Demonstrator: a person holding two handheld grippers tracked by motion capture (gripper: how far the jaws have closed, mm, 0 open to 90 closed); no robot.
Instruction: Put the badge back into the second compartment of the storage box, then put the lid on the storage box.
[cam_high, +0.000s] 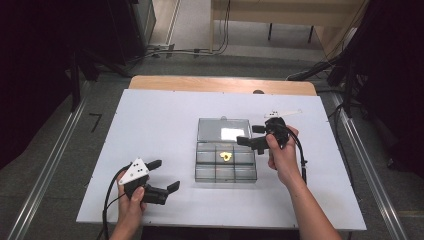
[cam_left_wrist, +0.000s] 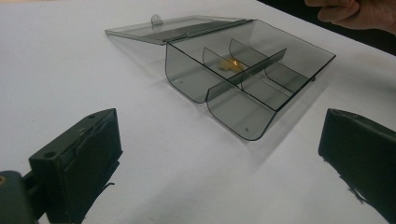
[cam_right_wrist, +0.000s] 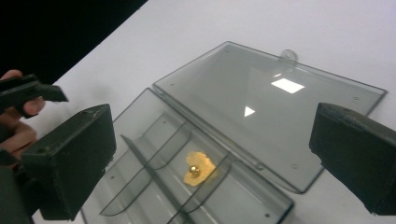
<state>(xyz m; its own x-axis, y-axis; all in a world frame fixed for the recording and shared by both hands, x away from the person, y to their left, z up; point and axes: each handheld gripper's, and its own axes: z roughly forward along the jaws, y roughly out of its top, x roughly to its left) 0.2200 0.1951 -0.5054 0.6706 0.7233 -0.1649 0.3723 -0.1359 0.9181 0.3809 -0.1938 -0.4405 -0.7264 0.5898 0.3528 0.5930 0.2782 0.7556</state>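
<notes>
White table bears an open compartment box holding a yellow piece; right gripper beside it, left gripper apart, both wide open and empty

From my left gripper, wide open, bare white table ran toward one o'clock up to the clear box. Its flat-lying lid took the ground at twelve of it. My right gripper, jaws spread, hung over the box's two o'clock corner, crowding that side.
</notes>
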